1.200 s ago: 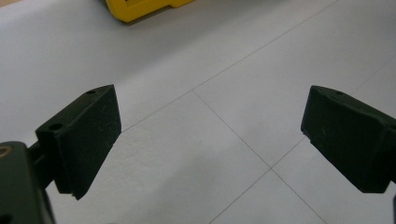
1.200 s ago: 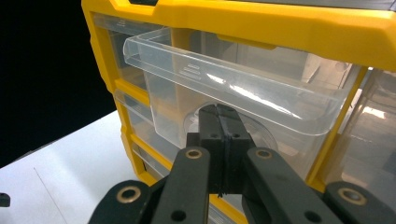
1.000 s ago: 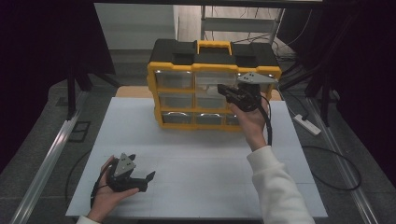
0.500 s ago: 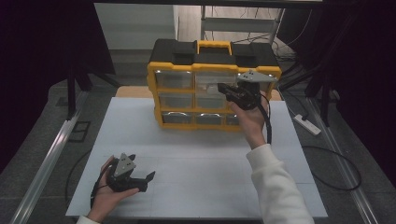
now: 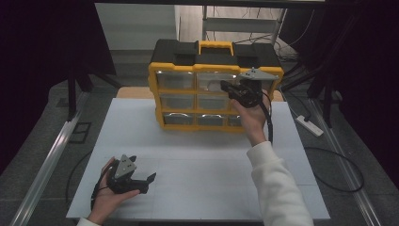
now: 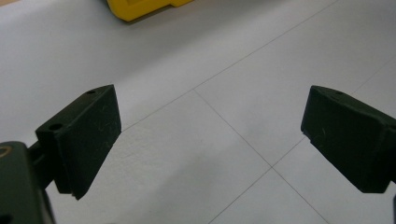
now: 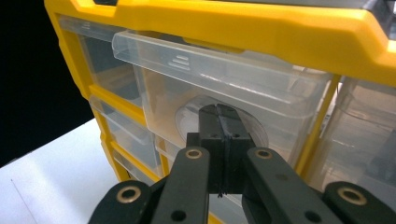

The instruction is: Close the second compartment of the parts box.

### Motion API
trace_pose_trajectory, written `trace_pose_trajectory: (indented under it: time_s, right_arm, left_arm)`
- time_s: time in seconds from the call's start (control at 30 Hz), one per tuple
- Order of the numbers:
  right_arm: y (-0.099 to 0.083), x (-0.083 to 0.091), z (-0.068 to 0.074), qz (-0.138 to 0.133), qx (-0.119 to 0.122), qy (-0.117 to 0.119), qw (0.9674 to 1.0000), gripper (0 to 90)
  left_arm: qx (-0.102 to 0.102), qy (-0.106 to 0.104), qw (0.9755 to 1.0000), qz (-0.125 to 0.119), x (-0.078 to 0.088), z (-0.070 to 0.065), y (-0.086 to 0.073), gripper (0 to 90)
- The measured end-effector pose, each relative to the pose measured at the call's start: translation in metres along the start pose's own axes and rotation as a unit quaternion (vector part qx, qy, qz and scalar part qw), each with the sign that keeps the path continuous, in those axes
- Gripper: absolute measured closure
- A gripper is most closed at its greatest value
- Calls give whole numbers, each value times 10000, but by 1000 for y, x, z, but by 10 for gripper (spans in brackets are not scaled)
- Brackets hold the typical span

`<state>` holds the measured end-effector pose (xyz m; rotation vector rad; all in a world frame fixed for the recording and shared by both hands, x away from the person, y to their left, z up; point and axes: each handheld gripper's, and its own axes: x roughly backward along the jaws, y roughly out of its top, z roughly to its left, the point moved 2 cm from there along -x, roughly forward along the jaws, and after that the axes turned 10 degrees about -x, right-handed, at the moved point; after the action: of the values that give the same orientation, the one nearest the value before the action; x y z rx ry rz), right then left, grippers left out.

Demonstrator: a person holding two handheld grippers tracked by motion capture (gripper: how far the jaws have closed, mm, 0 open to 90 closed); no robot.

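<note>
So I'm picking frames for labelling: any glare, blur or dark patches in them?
High view: dark surroundings, white table evenly lit. Right gripper view: soft glare on the clear drawer, right gripper sharp, jaws together. Left gripper view: left gripper jaws slightly soft, the yellow organizer blurred.

Laboratory or workshop recording bay. A white table stands between metal rails on grey flooring, dark curtains at both sides. Beyond the right gripper, cables and a power strip lie on the floor.
</note>
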<state>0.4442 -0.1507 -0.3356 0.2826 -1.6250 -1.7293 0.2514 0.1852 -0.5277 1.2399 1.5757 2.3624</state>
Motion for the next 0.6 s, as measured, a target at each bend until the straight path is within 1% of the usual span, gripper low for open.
trace_pose_trajectory:
  time_s: [0.23,0.6]
  right_arm:
    - [-1,-5,-5,36,-60,-56,10000,894]
    - [-4,-8,-6,32,-87,-52,9999,888]
  left_arm:
    - [14,4,10000,3,0,0,0,56]
    - [36,6,10000,-6,1,1,-1,56]
